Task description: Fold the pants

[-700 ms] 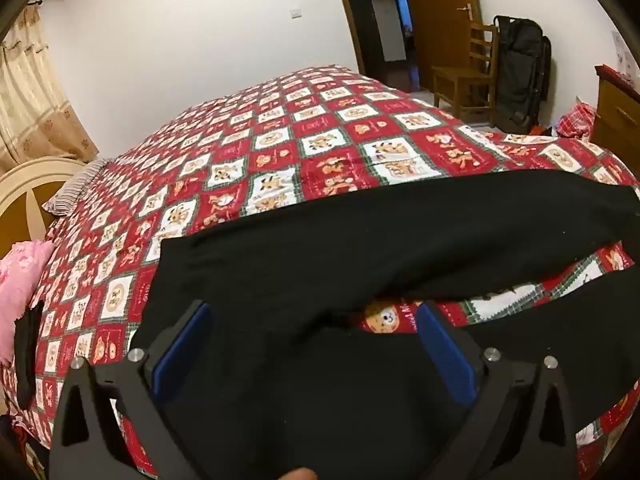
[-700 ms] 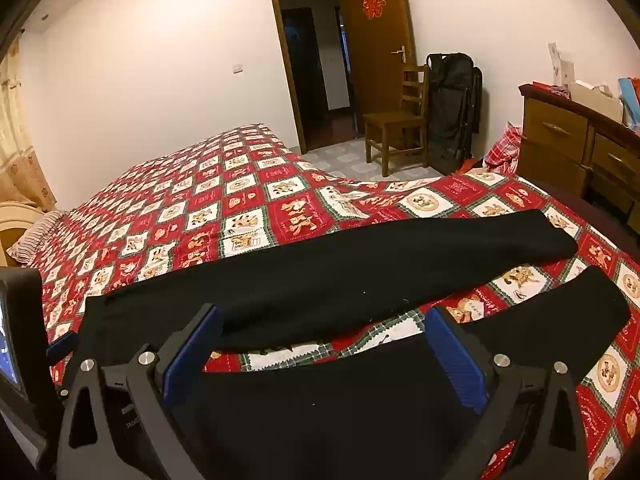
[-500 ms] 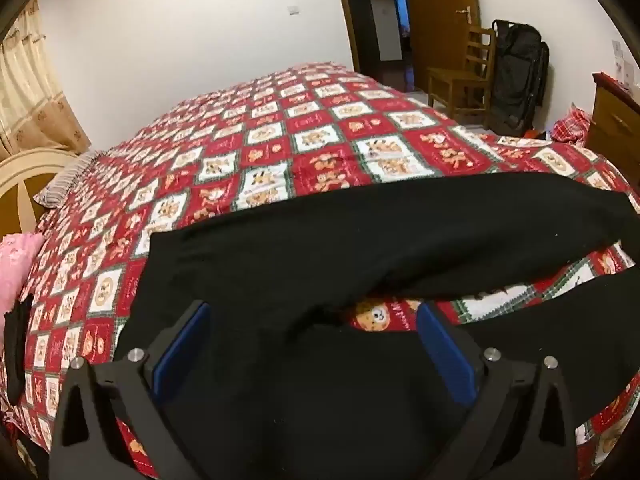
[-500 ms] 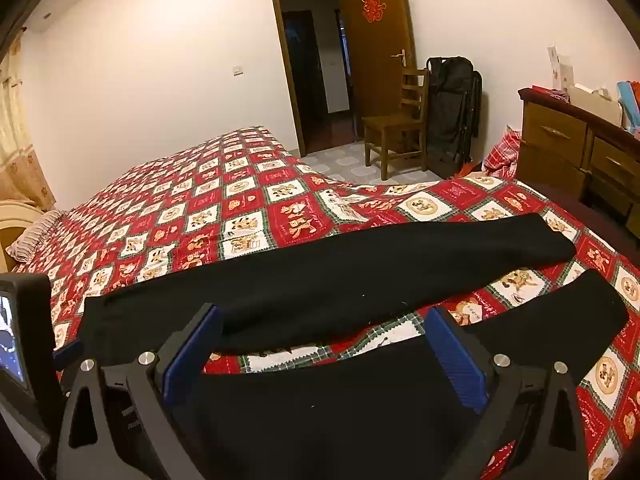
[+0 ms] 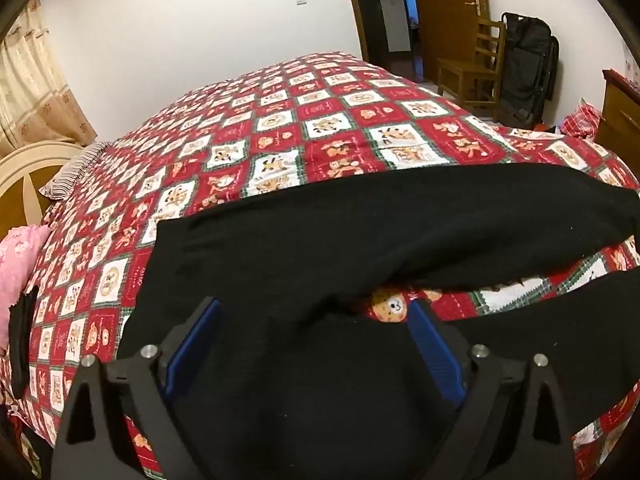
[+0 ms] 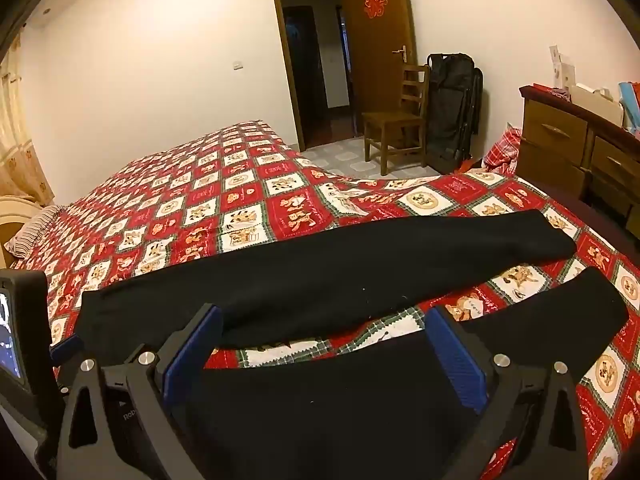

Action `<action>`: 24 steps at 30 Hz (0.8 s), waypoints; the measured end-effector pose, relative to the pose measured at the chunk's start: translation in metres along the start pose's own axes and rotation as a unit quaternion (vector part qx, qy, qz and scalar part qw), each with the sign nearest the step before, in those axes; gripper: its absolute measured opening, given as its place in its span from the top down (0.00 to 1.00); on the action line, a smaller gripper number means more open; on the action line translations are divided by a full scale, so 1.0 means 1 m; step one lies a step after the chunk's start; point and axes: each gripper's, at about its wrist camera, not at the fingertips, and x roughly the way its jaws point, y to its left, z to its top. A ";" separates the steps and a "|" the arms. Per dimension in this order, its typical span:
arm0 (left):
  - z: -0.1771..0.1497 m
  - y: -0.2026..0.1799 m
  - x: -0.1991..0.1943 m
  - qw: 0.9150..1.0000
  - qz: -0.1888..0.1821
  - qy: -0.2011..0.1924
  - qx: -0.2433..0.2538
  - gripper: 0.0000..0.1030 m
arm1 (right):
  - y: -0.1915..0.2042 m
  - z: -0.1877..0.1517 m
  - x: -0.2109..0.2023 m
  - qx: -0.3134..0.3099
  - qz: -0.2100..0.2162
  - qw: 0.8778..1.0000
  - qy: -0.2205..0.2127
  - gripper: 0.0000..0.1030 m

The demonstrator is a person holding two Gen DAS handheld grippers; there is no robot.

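- Left wrist view: the black pants (image 5: 400, 232) lie spread flat on the bed's red patchwork quilt (image 5: 320, 136), waist end toward the left of the frame, the two legs running off to the right with a wedge of quilt showing between them. No fold is made yet, so by my reading the task is at its very start and every fold is left to do.
- Left wrist view: the left gripper (image 5: 314, 344) hangs over the near part of the pants with its blue pads (image 5: 192, 344) spread wide apart; cloth shows between them, but nothing is pinched or lifted.
- Right wrist view: both legs are seen full length, the far leg (image 6: 360, 268) straight, the near leg (image 6: 560, 320) angled away from it, hems apart.
- Right wrist view: the right gripper (image 6: 324, 352) is likewise fully spread above the near leg, holding nothing; whether it touches the cloth I cannot tell.
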 end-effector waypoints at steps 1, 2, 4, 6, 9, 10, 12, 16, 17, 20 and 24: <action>0.000 -0.001 0.000 1.000 0.001 -0.001 0.002 0.07 | 0.000 0.000 0.000 0.000 0.000 1.000 0.001 0.01; 0.001 -0.001 -0.001 1.000 0.001 -0.001 0.002 0.07 | -0.001 0.000 0.000 0.000 0.000 1.000 0.001 0.01; 0.001 -0.001 -0.001 1.000 0.002 -0.002 0.002 0.07 | -0.002 0.000 0.000 0.000 0.000 1.000 0.001 0.01; 0.002 0.000 -0.002 1.000 0.004 -0.005 0.002 0.07 | -0.002 0.000 0.000 0.000 -0.001 1.000 0.001 0.01; 0.002 0.001 -0.003 1.000 0.003 -0.006 0.000 0.07 | -0.002 0.001 0.000 0.001 0.000 1.000 0.002 0.01; 0.002 0.002 -0.004 1.000 0.003 -0.006 -0.001 0.07 | -0.002 0.001 0.000 0.001 0.000 1.000 0.002 0.01; 0.002 0.003 -0.004 1.000 0.001 -0.005 -0.003 0.07 | -0.002 0.001 0.000 0.001 -0.001 1.000 0.002 0.01; 0.002 0.003 -0.005 1.000 -0.001 -0.006 -0.004 0.07 | -0.002 0.000 0.000 0.001 -0.001 1.000 0.001 0.01; 0.002 0.002 -0.005 1.000 -0.001 -0.006 -0.004 0.07 | -0.002 0.000 0.000 0.001 -0.001 1.000 0.001 0.01; 0.002 0.002 -0.006 1.000 -0.001 -0.006 -0.004 0.07 | -0.002 0.000 0.000 0.002 0.000 1.000 0.002 0.01; 0.002 0.002 -0.005 1.000 -0.001 -0.006 -0.005 0.07 | -0.002 0.001 0.000 0.001 0.000 1.000 0.002 0.01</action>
